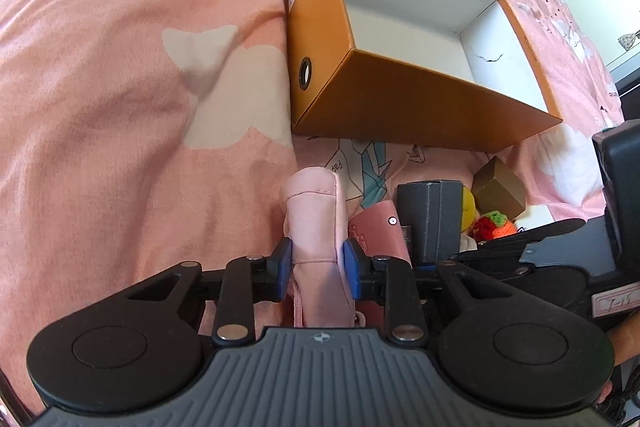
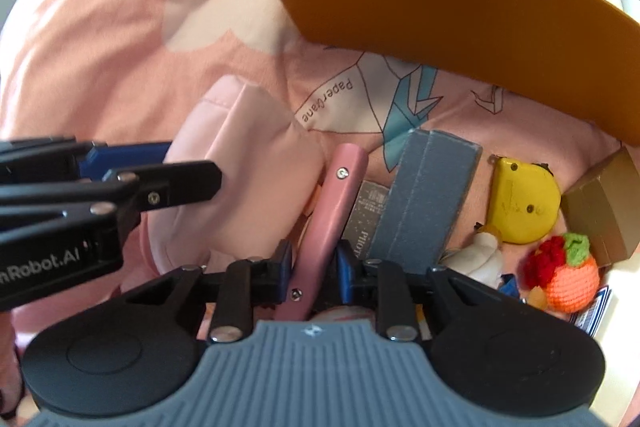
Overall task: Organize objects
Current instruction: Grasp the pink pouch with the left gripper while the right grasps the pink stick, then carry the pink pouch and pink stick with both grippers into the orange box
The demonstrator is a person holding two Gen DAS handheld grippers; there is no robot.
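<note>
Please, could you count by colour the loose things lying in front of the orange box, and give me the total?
Pink: 2, soft pouch, flat case
Grey: 2, tall box, small card
Yellow: 1, tape measure
Gold-brown: 1, small box
Red and orange: 1, crochet fruit
White: 1, soft toy
Total: 8

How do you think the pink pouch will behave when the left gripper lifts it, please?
The pouch looks like soft stitched fabric, so it will probably sag beyond the left gripper. It looks puffy rather than dense, so it is likely light. Cloth should grip well, so a slip seems unlikely.
</note>
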